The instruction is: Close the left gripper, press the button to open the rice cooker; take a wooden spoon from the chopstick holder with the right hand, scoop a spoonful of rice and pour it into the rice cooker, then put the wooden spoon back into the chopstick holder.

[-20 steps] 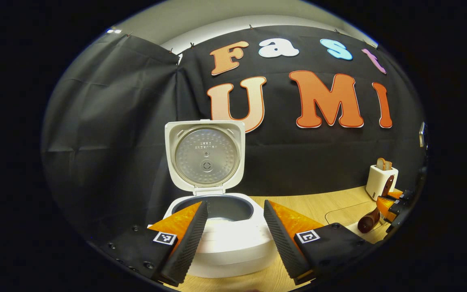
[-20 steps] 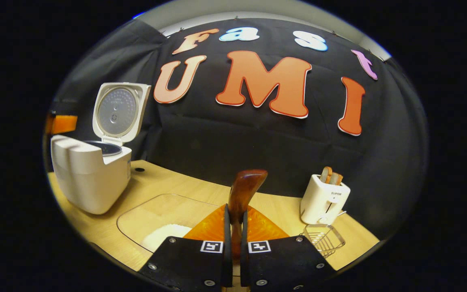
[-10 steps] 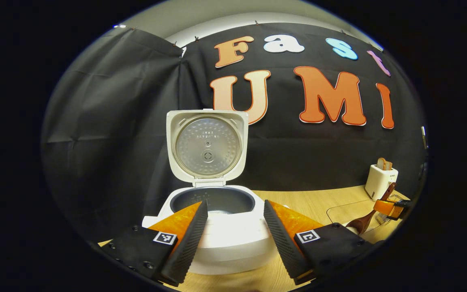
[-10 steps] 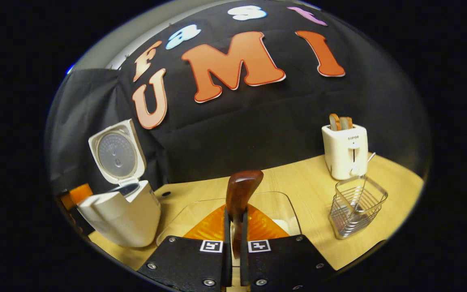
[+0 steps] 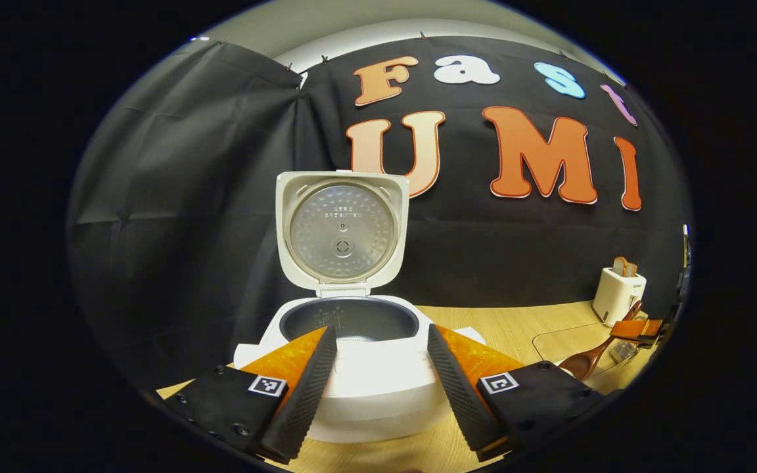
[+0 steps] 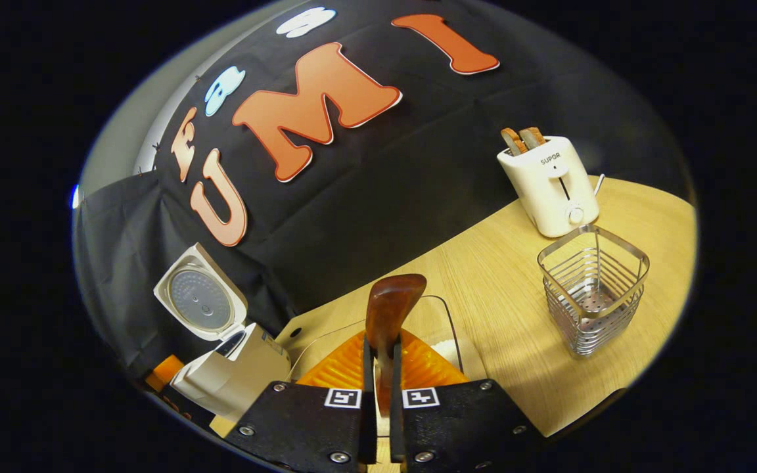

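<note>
Right gripper (image 6: 378, 368) is clamping the wooden spoon (image 6: 390, 309), tilting over the rice tray (image 5: 572, 338); left gripper (image 5: 382, 381) is waiting, fingers apart, before the opened rice cooker (image 5: 345, 315)

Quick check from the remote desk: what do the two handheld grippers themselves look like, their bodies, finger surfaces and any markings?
On both the left gripper and the right gripper, each finger sits on a black block fixed with small screws, and each block carries a square black-and-white marker tag. The left gripper's fingers are long and wedge-shaped, with finely ribbed inner faces. No cables can be seen.
</note>
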Available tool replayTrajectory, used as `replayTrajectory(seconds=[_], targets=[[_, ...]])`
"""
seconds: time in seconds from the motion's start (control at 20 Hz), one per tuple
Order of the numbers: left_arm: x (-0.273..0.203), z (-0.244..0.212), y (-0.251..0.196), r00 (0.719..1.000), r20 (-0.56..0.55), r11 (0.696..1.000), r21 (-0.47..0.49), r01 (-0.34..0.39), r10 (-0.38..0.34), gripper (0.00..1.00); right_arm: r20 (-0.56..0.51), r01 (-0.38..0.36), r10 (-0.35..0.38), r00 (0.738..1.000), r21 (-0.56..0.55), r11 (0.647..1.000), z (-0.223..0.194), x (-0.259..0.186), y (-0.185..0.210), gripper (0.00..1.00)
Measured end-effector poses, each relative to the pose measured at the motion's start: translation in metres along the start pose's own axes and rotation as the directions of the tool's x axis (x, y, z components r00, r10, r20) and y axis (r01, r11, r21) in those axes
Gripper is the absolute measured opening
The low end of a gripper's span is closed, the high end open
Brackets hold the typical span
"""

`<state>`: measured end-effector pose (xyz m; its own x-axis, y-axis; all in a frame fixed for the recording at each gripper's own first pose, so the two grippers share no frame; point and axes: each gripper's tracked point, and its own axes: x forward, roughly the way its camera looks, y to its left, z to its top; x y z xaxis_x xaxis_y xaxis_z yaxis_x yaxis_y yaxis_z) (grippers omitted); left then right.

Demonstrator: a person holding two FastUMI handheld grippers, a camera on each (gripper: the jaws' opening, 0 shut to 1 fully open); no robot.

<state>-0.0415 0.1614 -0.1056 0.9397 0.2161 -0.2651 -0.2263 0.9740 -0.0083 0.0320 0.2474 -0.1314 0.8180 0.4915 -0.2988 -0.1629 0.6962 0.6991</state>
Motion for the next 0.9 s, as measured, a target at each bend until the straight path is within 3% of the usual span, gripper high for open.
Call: replayTrajectory(seconds=[0.1, 0.2, 0.3, 0.45, 0.65, 0.9], targets=[[0.002, -0.001, -0.004, 1.0, -0.003, 1.0, 0.001, 0.0, 0.0, 0.87, -0.02, -0.009, 0.009, 1.0, 0.025, 1.0, -0.002, 0.001, -0.003, 0.08], [0.001, 0.0, -0.004, 1.0, 0.003, 1.0, -0.001, 0.003, -0.003, 0.91, -0.039, -0.029, 0.032, 0.999, 0.072, 0.997, 0.0, 0.0, -0.001, 0.08], [0.0, 0.002, -0.004, 1.0, 0.009, 1.0, -0.004, 0.004, -0.004, 0.87, -0.064, -0.05, 0.06, 0.996, 0.153, 0.987, 0.0, -0.001, 0.0, 0.08], [-0.002, 0.005, -0.005, 1.0, 0.018, 1.0, -0.005, 0.005, -0.005, 0.92, -0.09, -0.052, 0.082, 0.993, 0.296, 0.954, 0.003, 0.002, -0.001, 0.08], [-0.005, 0.009, -0.006, 0.999, 0.03, 1.0, -0.005, 0.01, -0.01, 0.92, -0.074, -0.038, 0.083, 0.994, 0.476, 0.879, 0.011, 0.003, -0.007, 0.08], [-0.005, 0.01, -0.002, 0.999, 0.038, 1.0, -0.01, 0.002, -0.001, 0.92, -0.013, -0.082, 0.12, 0.993, 0.659, 0.748, 0.033, 0.001, 0.003, 0.08]])
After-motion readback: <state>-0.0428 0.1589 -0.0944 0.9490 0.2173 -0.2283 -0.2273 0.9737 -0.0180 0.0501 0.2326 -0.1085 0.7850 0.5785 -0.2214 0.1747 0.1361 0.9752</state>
